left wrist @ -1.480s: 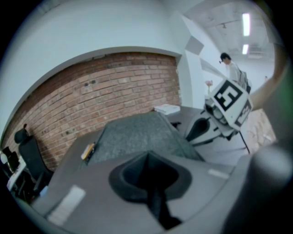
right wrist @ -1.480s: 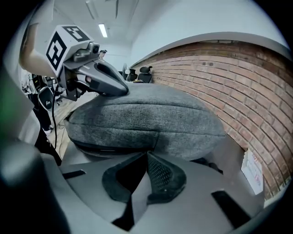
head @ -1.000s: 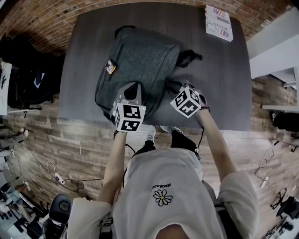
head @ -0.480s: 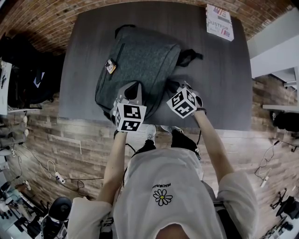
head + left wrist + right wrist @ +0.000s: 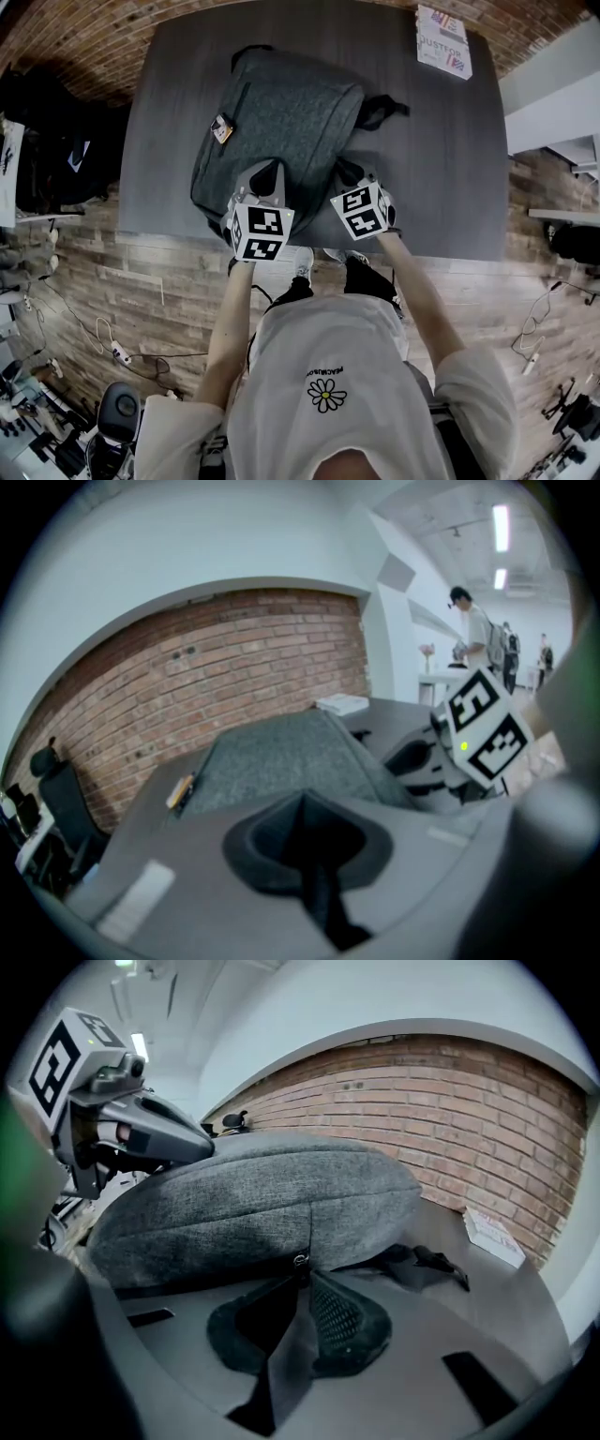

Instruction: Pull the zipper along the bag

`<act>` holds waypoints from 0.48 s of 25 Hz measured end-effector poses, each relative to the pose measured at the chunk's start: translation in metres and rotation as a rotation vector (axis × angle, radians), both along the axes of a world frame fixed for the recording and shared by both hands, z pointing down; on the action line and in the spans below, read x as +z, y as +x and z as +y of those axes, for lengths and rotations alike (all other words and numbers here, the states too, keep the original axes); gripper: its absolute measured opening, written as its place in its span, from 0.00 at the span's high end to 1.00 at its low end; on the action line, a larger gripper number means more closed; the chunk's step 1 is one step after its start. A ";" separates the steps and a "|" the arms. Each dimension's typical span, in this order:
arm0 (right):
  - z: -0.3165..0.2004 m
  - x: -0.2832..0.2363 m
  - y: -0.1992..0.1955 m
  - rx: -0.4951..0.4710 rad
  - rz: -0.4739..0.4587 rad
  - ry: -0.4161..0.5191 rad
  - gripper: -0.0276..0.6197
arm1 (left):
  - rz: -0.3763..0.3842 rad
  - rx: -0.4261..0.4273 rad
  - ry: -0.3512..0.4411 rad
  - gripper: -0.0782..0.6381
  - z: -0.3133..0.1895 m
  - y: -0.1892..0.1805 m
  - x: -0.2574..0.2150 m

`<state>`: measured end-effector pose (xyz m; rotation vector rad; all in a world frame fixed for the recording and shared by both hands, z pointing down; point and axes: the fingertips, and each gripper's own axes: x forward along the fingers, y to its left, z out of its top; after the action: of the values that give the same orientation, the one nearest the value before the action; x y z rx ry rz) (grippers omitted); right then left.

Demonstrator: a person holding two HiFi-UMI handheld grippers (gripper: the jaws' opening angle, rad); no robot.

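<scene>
A grey fabric backpack lies on the dark table. My left gripper is shut and rests on the bag's near end; in the left gripper view its jaws meet with nothing visible between them. My right gripper is at the bag's near right side. In the right gripper view the small metal zipper pull sits on the bag's side seam, right at the tips of my right gripper. Its jaws are closing and almost together on the pull.
A printed booklet lies at the table's far right corner. Black straps trail from the bag's right side, and a small tan tag sits on its left. The table's near edge runs just below both grippers. A brick wall stands behind.
My right gripper has shifted left, toward the bag's near side and closer to the left gripper. The left gripper and the bag have stayed put.
</scene>
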<state>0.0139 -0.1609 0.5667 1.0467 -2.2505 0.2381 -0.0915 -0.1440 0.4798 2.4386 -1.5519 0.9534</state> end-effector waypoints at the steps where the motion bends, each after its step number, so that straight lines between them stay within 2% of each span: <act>1: 0.000 0.001 0.001 0.034 -0.004 0.000 0.93 | 0.000 0.000 0.001 0.88 0.000 0.000 0.000; 3: 0.001 0.001 0.003 0.092 0.022 0.016 0.93 | -0.001 0.001 0.003 0.88 0.000 0.001 0.001; 6: -0.001 0.003 0.005 0.140 0.128 0.075 0.93 | -0.002 0.001 0.005 0.88 0.000 0.001 0.001; 11: -0.009 0.008 0.007 0.156 0.299 0.196 0.92 | 0.003 0.005 0.005 0.88 0.000 0.001 0.002; 12: -0.012 0.009 0.009 0.157 0.326 0.222 0.88 | 0.002 0.005 0.006 0.88 0.000 0.001 0.002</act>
<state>0.0225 -0.1728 0.5759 1.2795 -1.9330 -0.1146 -0.0903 -0.1439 0.4822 2.4477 -1.5515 0.9475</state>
